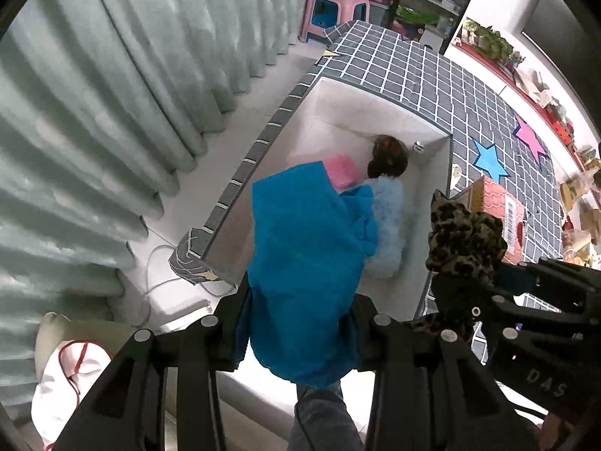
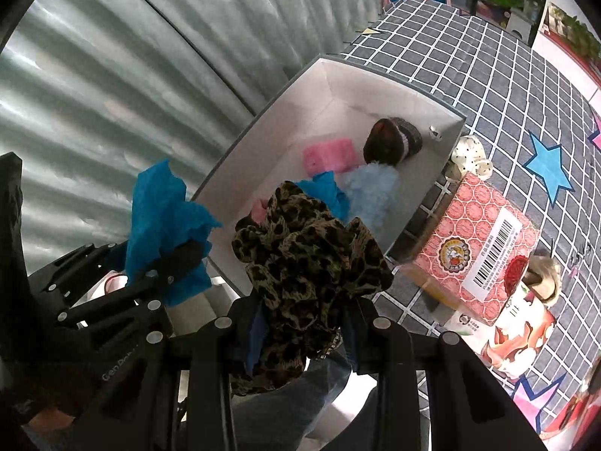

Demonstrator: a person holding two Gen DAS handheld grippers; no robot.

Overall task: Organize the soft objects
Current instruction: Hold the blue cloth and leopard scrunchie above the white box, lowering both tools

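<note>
My left gripper [image 1: 300, 334] is shut on a bright blue cloth [image 1: 304, 263] and holds it over the near end of a white open box [image 1: 338, 105]. It also shows in the right wrist view [image 2: 165, 218]. My right gripper [image 2: 300, 323] is shut on a leopard-print scrunchie [image 2: 311, 251], held above the box's near right corner; the scrunchie also shows in the left wrist view [image 1: 464, 236]. Inside the box [image 2: 338, 86] lie a pink sponge [image 2: 330, 156], a fluffy light-blue piece [image 2: 370, 186] and a dark brown scrunchie [image 2: 390, 141].
The box sits on a table with a grey grid cloth [image 2: 488, 75] bearing star stickers [image 2: 548, 167]. A red patterned carton [image 2: 477, 244] stands beside the box, with a white dotted scrunchie [image 2: 471, 156] behind it. Pale curtains [image 1: 94, 112] hang left. A pink stool [image 1: 334, 11] stands far off.
</note>
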